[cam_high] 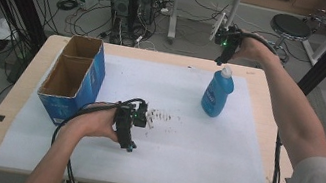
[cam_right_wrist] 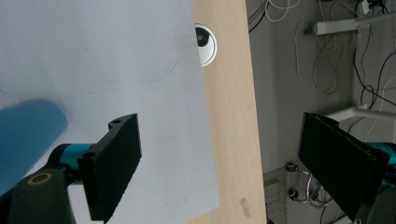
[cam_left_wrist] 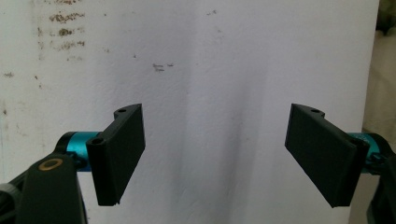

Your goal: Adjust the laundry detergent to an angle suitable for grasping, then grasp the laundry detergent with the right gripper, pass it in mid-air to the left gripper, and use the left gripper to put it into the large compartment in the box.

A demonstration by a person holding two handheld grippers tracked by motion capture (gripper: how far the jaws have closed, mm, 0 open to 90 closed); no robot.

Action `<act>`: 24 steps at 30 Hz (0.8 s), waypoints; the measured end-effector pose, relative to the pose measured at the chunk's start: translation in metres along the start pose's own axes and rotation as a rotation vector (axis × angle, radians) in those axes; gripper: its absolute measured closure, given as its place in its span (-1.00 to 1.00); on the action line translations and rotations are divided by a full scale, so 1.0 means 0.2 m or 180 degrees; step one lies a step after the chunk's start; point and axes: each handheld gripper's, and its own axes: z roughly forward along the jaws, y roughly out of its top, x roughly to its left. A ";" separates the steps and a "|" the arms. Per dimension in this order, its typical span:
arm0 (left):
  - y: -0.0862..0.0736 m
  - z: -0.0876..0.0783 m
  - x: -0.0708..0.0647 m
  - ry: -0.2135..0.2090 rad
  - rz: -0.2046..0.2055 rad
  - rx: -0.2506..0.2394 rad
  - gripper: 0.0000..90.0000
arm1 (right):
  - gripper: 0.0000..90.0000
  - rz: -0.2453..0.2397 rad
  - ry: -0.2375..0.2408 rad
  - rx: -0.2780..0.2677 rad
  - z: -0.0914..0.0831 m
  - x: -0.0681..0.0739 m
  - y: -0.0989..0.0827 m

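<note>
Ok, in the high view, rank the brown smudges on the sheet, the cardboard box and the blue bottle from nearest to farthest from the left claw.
From the left claw, low on the white sheet:
1. Brown smudges: just to its upper right, close by.
2. Cardboard box: to its upper left, at the table's left side.
3. Blue bottle: far right, upright, under the right claw.

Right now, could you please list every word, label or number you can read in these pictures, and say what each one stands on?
None can be read.
Bottle: pale label print, too blurred to read.
Box: blue side, no legible print.
White sheet: small dark scribbles, too small to read.
</note>
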 end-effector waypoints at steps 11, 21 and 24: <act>0.00 -0.01 -0.02 0.0027 -0.0004 0.0014 -0.55 | -0.72 -0.0014 -0.0017 -0.0052 0.00 0.00 0.00; -0.01 -0.01 -0.02 0.0046 -0.0041 0.0011 -0.55 | -0.72 -0.0027 -0.0016 -0.0037 0.02 0.00 0.01; -0.01 -0.01 -0.02 0.0032 -0.0044 0.0000 -0.55 | -0.72 -0.0035 -0.0012 -0.0024 0.01 0.00 0.00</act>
